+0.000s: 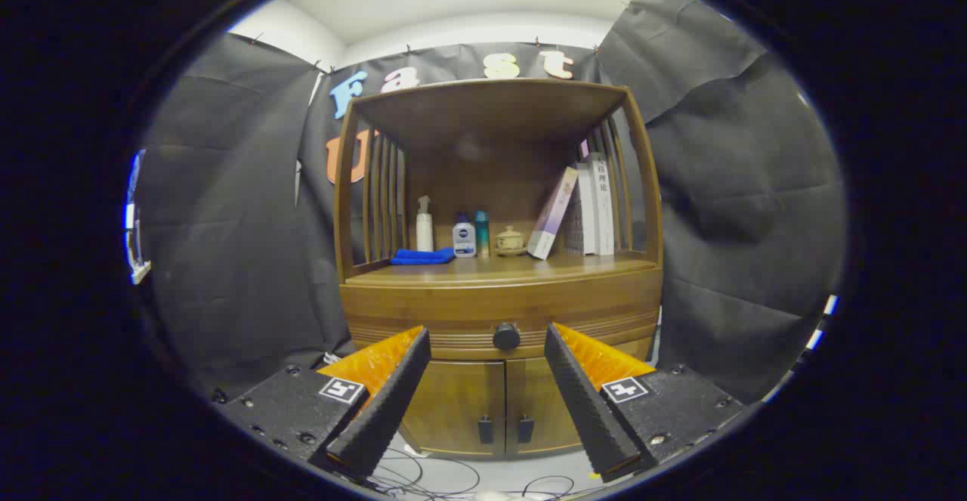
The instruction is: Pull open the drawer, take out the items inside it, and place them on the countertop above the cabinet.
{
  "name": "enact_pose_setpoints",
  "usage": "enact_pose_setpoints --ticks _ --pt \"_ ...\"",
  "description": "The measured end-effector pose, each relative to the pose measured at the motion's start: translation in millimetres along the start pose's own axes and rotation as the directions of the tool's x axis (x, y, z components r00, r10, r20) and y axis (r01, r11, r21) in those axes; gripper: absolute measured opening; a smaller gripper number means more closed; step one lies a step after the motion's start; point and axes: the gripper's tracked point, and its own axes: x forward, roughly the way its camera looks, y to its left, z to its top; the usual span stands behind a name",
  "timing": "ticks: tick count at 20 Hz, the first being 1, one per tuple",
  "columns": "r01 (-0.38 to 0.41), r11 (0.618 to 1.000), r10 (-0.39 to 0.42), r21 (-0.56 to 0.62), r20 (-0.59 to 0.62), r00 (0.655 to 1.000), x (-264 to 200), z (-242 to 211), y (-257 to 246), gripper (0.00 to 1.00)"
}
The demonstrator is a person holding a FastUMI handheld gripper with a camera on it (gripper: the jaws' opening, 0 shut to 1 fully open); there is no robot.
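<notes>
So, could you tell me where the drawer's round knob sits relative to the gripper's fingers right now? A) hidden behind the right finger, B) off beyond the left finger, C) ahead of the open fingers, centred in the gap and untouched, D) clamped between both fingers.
C: the gripper is open, and the round knob on the closed drawer shows ahead in the gap between the fingers, neither finger touching it.

Open air lies between the spread gripper (487, 335) and the drawer knob (506, 335); the counter (498, 268) front edge is bare, with bottles (463, 236) and books (582, 210) behind.
</notes>
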Motion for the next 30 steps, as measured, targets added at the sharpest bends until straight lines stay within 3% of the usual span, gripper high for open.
enact_pose_setpoints --ticks 13,18,25,30 --pt "0.004 1.000 -0.004 -0.025 0.004 1.000 -4 2 6 0.99" --pt "0.030 0.999 -0.031 -0.044 -0.005 1.000 14 -4 -3 0.99" --pt "0.046 0.997 -0.047 -0.058 -0.024 0.999 83 -9 -13 0.99" --pt "0.055 0.997 -0.059 -0.047 -0.087 0.994 150 -38 -16 1.00"
